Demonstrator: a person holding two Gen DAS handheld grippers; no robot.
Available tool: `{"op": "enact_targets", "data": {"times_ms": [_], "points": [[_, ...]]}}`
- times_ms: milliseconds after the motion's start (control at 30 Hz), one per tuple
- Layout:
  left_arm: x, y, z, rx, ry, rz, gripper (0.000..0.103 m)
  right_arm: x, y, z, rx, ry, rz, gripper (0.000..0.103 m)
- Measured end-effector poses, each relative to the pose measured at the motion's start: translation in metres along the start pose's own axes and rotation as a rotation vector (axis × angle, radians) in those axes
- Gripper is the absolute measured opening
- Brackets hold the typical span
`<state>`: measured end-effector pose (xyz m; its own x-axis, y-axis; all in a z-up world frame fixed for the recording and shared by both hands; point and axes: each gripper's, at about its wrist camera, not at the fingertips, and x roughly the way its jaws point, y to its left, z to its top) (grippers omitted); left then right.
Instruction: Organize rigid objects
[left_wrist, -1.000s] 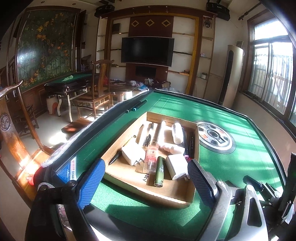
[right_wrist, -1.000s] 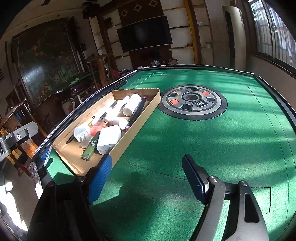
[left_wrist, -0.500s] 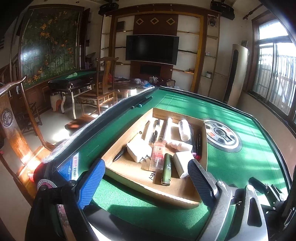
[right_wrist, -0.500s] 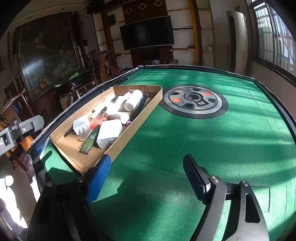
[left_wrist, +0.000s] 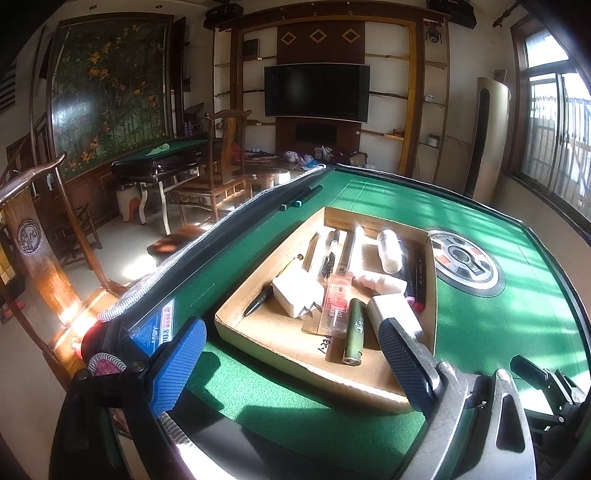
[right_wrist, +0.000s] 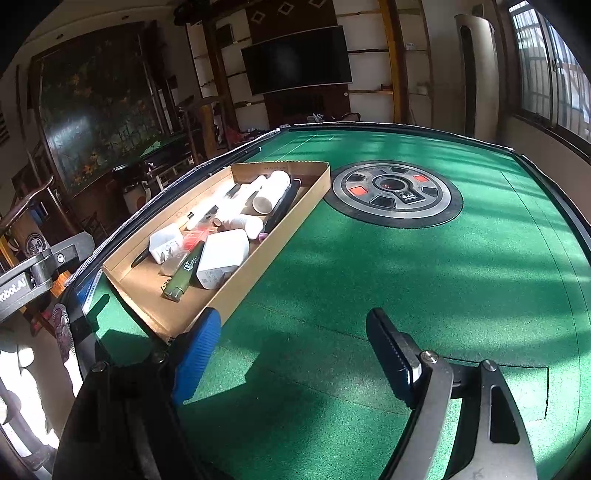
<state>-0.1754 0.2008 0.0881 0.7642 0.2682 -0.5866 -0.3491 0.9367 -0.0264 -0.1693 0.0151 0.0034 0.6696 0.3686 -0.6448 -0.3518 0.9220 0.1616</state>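
A shallow cardboard tray (left_wrist: 291, 349) (right_wrist: 288, 232) lies on the green felt table and holds several small things: two white chargers (left_wrist: 297, 295) (right_wrist: 221, 256), a green lighter (left_wrist: 354, 332) (right_wrist: 184, 271), a white tube (left_wrist: 389, 250) (right_wrist: 271, 192), pens and markers. My left gripper (left_wrist: 295, 354) hangs open just in front of the tray's near wall, nothing between its blue pads. Over bare felt to the right of the tray, my right gripper (right_wrist: 295, 343) is open and empty too.
A round control dial (right_wrist: 395, 192) (left_wrist: 463, 260) is set into the middle of the table. Raised dark rails edge the table. Two dark pens (left_wrist: 301, 197) lie by the far left rail. Wooden chairs (left_wrist: 40, 236) and another green table stand to the left.
The left wrist view has tilted up a little, so the tray sits lower in the picture. Both grippers stay open and nothing in the tray has shifted.
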Motion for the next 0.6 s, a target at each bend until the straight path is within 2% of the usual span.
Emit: {"op": "enact_targets", "data": {"times_ms": [600], "points": [[-0.0049, 0.0027, 0.002, -0.023, -0.012, -0.014, 0.096, 0.0058, 0.0028, -0.0032, 0.003, 0.036, 0.021, 0.081]]}}
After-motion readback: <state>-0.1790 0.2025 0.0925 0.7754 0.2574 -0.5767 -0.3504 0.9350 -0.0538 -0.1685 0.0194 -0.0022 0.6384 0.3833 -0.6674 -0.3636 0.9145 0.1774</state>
